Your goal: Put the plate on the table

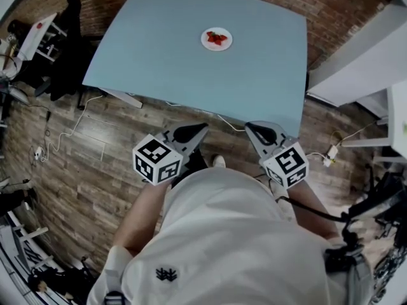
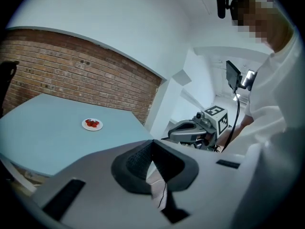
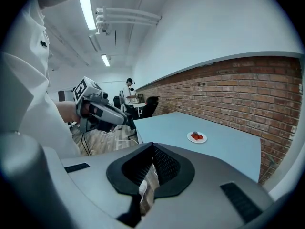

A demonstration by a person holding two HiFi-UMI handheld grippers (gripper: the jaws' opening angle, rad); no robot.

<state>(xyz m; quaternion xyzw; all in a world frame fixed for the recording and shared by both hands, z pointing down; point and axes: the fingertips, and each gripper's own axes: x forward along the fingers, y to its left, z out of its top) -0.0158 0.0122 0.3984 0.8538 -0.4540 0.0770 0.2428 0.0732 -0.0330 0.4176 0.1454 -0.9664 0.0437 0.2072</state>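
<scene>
— Where is the plate?
— Your plate [image 1: 217, 39] lies flat and face up on the far part of the blue surface [image 1: 146, 56], with red fruit [image 1: 217, 38] on it. It is round, so it has no long axis and points no way.
— And my tools?
— Your left tool [image 1: 201, 128] has its jaws pressed together on nothing. Your right tool [image 1: 250, 128] is likewise closed and empty. Both hang by the surface's near edge, well apart from the plate.
</scene>
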